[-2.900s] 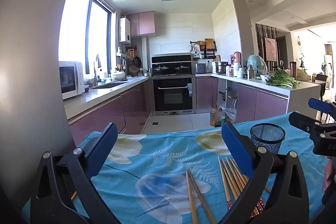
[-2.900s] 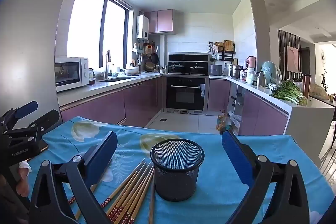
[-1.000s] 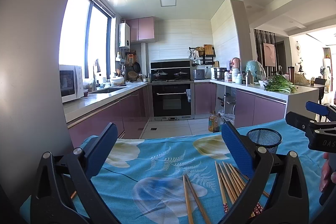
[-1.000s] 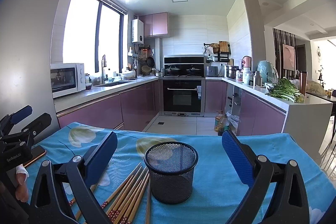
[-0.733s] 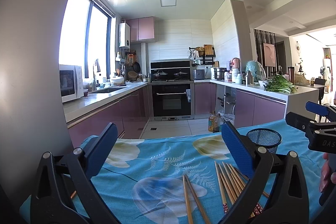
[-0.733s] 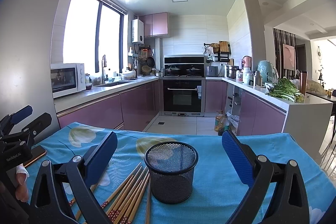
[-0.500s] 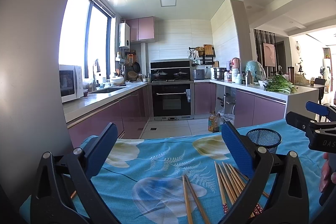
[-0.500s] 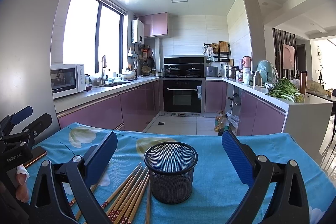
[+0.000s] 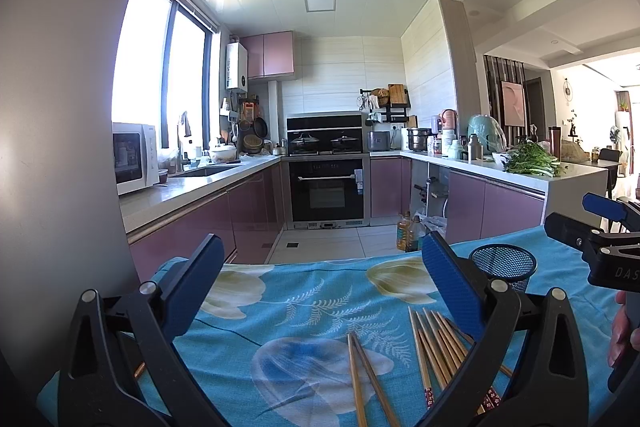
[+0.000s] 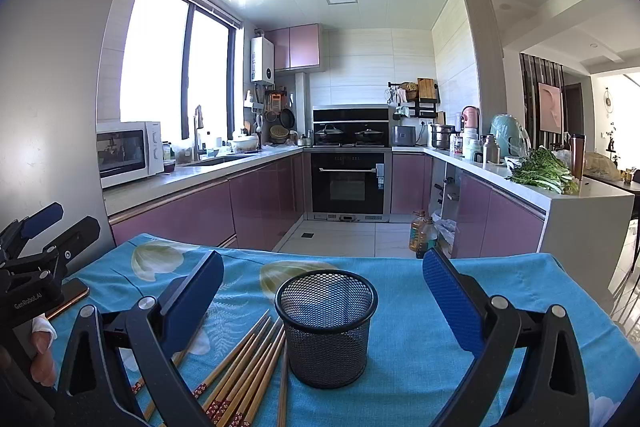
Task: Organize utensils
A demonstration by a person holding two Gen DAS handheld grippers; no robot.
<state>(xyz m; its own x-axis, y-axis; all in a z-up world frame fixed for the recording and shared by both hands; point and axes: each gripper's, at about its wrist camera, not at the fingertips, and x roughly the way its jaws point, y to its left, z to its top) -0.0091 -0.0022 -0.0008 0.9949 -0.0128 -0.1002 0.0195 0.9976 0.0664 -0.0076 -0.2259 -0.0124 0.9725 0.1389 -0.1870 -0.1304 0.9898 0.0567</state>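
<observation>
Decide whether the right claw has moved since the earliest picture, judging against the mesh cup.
Yes. The right claw tilted up slightly: the mesh cup sits lower in its view.

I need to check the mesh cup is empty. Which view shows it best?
The right wrist view: the mesh cup stands whole and central, its inside visibly empty. The left wrist view shows it small, far right, partly hidden behind a finger.

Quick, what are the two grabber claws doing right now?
Left gripper: open, holding nothing.
Right gripper: open, holding nothing, black mesh cup in front.
</observation>
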